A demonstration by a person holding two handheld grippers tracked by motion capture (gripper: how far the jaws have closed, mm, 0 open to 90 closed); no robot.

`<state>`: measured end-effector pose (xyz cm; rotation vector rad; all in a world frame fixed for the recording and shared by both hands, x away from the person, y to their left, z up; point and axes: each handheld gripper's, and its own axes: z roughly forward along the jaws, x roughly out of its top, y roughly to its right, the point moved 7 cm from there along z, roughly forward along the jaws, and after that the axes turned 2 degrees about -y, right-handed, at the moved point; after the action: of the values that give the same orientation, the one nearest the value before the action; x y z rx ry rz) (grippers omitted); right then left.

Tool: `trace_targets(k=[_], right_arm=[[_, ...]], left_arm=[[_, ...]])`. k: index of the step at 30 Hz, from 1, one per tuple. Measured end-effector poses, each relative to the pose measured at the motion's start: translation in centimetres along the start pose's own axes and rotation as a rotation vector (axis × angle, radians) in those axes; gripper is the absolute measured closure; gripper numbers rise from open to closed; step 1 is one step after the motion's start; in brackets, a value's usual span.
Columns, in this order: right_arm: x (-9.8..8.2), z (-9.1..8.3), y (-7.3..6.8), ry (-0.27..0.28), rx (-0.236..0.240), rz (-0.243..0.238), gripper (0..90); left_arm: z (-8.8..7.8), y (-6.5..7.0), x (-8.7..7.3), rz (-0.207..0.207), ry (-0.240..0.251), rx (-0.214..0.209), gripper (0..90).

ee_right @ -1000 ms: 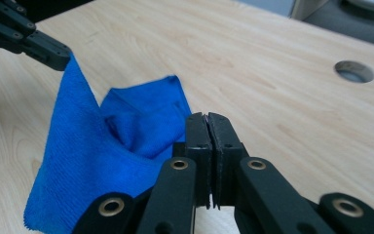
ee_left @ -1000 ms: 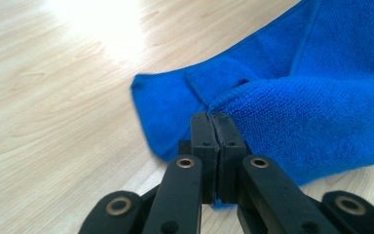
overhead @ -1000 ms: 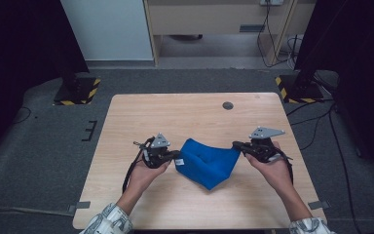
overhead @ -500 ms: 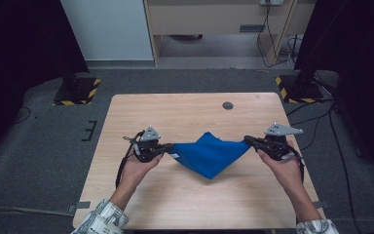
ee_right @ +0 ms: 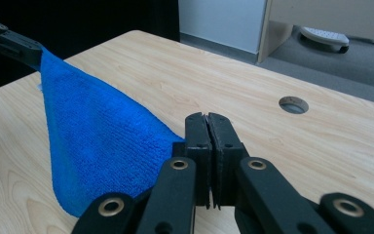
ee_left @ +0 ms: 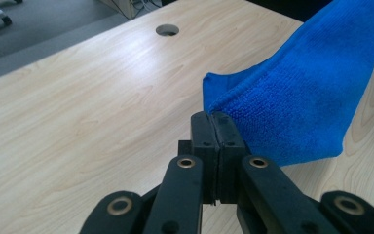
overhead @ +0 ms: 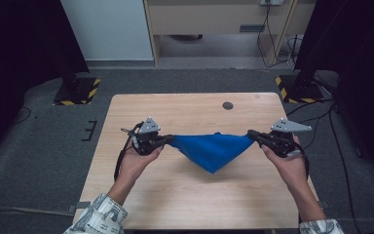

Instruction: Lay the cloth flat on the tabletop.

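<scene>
Clearly both tools are clenched on the same blue cloth (overhead: 212,148). The left gripper (overhead: 166,140) pinches one corner between its closed jaws, and the right gripper (overhead: 253,136) pinches the opposite corner, so the cloth hangs stretched between them with its loose point drooping toward the table (overhead: 175,195).

From the left gripper view, the cloth (ee_left: 292,97) runs up and away from the jaw tips; it looks like soft, fuzzy microfibre, folded double along the pinched edge. I judge it very light and limp: it will sag wherever it isn't held, and it should not slip much from the pads given its nap. Corners are the sensible hold, as now; a grip in the middle would only bunch it. In the right gripper view the cloth (ee_right: 97,146) fans out from beside the jaws toward the other tool.

Beyond the cloth, bare wood lies on every side. A round hole (overhead: 228,105) sits well beyond the grippers near the far edge. Each hand is near its own side edge, so spreading much wider would carry it past the tabletop.
</scene>
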<state>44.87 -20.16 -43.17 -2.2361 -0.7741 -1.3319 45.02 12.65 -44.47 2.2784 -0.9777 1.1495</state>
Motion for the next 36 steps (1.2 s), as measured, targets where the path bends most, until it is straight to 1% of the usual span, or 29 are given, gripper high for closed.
trace_targets(k=[2, 3, 4, 6, 10, 12, 14, 17, 19, 25, 30, 34, 35, 36], right_arm=[[0.3, -0.1, -0.2, 0.011, 0.003, 0.006, 88.1], [0.6, -0.2, -0.2, 0.023, 0.001, 0.001, 88.1], [0.6, -0.2, -0.2, 0.023, 0.001, 0.001, 88.1], [1.1, -0.4, -0.3, 0.04, -0.005, 0.002, 88.2], [1.5, -0.6, -0.4, 0.048, -0.013, 0.003, 88.2], [1.9, -0.8, -0.6, 0.059, -0.007, 0.014, 88.1], [2.2, -1.0, -0.7, 0.067, -0.01, 0.009, 88.2], [2.4, -1.2, -0.9, 0.076, -0.004, 0.014, 88.2], [2.7, -1.4, -1.1, 0.088, -0.002, 0.013, 88.2], [3.1, -1.8, -1.3, 0.101, 0.0, 0.016, 88.2], [3.6, -2.4, -1.6, 0.118, 0.001, 0.009, 88.1], [4.1, -2.9, -1.9, 0.135, 0.003, 0.01, 88.1], [4.4, -3.3, -2.1, 0.145, 0.005, 0.005, 88.1], [4.4, -3.3, -2.1, 0.145, 0.005, 0.005, 88.1]], left_arm=[[-0.4, 0.1, 0.5, 0.006, 0.006, 0.003, 89.2], [-0.8, 0.0, 0.8, 0.006, 0.009, 0.005, 89.1], [-0.8, 0.0, 0.8, 0.006, 0.009, 0.005, 89.2], [-1.2, 0.0, 1.2, 0.01, 0.012, 0.007, 89.2], [-1.9, 0.0, 2.0, 0.016, 0.024, 0.013, 89.1], [-2.3, 0.0, 2.4, 0.021, 0.03, 0.015, 89.1], [-2.7, 0.0, 2.8, 0.023, 0.037, 0.017, 89.2], [-3.2, 0.0, 3.3, 0.029, 0.043, 0.021, 89.1], [-3.4, 0.0, 3.5, 0.031, 0.045, 0.023, 89.2], [-3.9, 0.1, 3.7, 0.033, 0.053, 0.02, 89.2], [-4.3, 0.2, 3.9, 0.037, 0.062, 0.02, 89.2], [-4.9, 0.4, 4.0, 0.043, 0.071, 0.017, 89.1], [-5.3, 0.6, 4.2, 0.048, 0.078, 0.016, 89.1], [-5.3, 0.6, 4.2, 0.048, 0.078, 0.016, 89.1]])
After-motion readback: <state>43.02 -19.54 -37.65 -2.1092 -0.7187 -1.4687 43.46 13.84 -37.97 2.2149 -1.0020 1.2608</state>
